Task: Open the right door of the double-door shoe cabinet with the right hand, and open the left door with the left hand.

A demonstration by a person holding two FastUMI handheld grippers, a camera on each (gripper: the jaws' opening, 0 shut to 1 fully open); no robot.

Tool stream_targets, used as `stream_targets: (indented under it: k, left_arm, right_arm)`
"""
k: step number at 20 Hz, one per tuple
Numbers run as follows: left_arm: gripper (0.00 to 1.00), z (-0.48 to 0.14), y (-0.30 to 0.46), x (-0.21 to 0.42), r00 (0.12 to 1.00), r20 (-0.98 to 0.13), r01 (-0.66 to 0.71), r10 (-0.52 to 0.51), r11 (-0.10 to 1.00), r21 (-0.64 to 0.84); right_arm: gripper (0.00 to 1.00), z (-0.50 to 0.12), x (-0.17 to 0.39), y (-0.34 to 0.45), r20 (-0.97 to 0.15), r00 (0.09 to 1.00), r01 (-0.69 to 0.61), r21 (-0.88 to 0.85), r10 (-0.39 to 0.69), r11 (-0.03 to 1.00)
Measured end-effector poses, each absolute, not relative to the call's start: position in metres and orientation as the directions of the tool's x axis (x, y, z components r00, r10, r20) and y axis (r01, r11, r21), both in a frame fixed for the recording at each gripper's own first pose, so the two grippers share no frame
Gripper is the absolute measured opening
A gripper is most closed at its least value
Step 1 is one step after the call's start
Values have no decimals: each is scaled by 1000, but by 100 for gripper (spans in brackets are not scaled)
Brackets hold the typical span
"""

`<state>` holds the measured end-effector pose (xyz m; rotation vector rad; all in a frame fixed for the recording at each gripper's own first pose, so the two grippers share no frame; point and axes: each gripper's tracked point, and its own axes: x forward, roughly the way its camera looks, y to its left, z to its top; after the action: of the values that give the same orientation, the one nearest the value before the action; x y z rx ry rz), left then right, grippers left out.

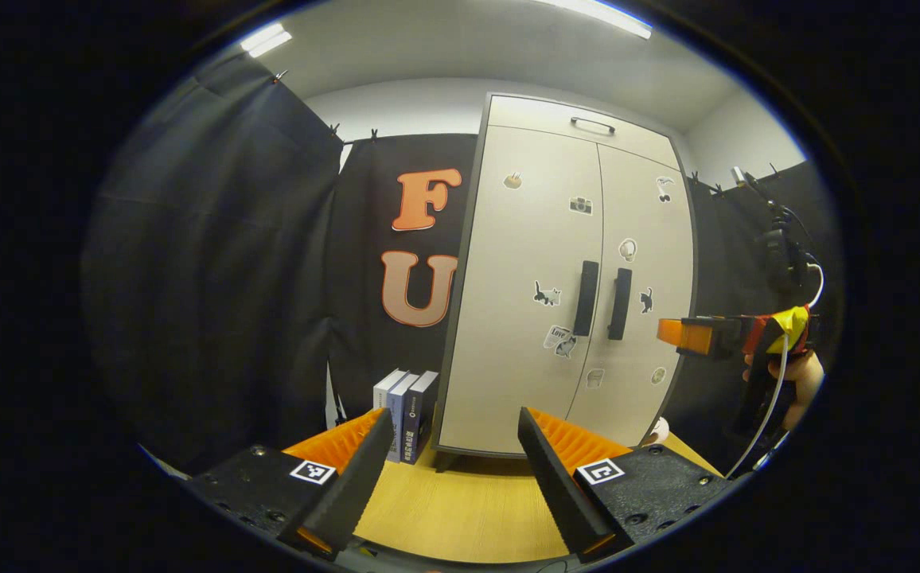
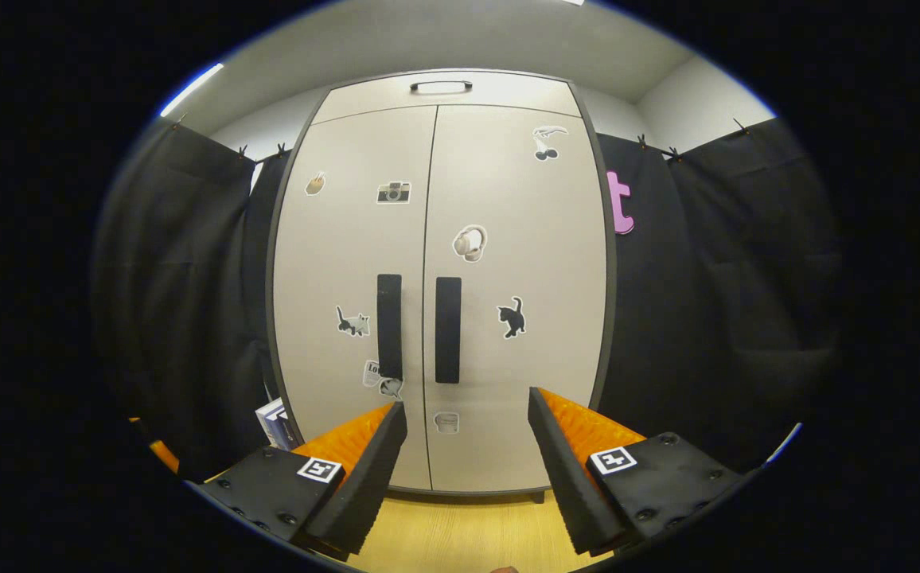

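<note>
On the wooden floor (image 2: 460, 541), shoe cabinet (image 2: 508, 199), both doors closed, stickers illegible. Right gripper (image 2: 466, 434) faces its handles (image 2: 447, 329), fingers wide; left gripper (image 1: 455, 446) likewise wide, left of centre.

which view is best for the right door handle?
Right gripper view: the right door handle faces the camera almost head-on, between the open tongs of the right gripper. Left gripper view shows the same handle obliquely and smaller, farther off.
</note>
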<state>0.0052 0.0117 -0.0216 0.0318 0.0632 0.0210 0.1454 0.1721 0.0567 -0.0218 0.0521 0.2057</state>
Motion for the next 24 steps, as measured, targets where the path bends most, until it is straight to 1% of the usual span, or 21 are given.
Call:
stream_targets:
  k: [6,7,8,9,10,11,12,13,14,15,17,20,21,23,24]
  left_arm:
    - [95,-29,15,21,997,-74,-23,26,999,34]
    - [95,-29,16,22,997,-72,-25,27,999,34]
    - [95,-29,18,24,997,-71,-27,30,999,36]
    - [95,-29,20,26,997,-70,-31,34,999,42]
    - [95,-29,22,27,997,-69,-37,41,998,50]
    - [95,-30,23,28,997,-70,-40,44,997,59]
    - [95,-32,24,29,996,-70,-43,48,997,66]
    - [95,-32,25,30,996,-68,-48,52,996,70]
    - [95,-32,26,31,996,-66,-52,57,996,73]
    - [95,-30,27,31,996,-63,-57,62,996,72]
    - [95,-30,28,33,996,-57,-61,65,996,67]
    - [95,-27,29,34,997,-45,-67,70,995,76]
    - [95,-26,29,33,997,-40,-70,73,994,80]
    - [95,-26,29,35,997,-35,-72,75,994,86]
    - [95,-27,29,35,997,-34,-71,74,993,90]
  right_arm:
    - [97,78,201,195,-19,982,-190,-19,189,982]
    - [94,77,210,199,-26,981,-191,-25,190,981]
    - [97,76,219,204,-35,980,-197,-27,196,980]
    - [98,74,227,209,-44,978,-203,-27,202,979]
    - [92,73,234,214,-49,975,-217,-28,215,976]
    - [98,71,240,221,-56,972,-231,-33,229,972]
    - [97,66,247,222,-67,973,-226,-41,223,973]
    - [83,63,255,219,-73,976,-207,-46,203,977]
    - [87,61,260,219,-78,978,-196,-44,192,980]
    - [79,57,266,220,-86,978,-196,-38,192,980]
    - [71,52,274,222,-100,976,-195,-27,191,980]
    - [71,49,286,221,-105,978,-185,-22,182,982]
    - [56,48,288,221,-108,978,-182,-17,179,983]
    - [48,48,293,221,-108,977,-185,-11,183,983]
    - [49,50,293,222,-100,977,-191,-14,189,982]
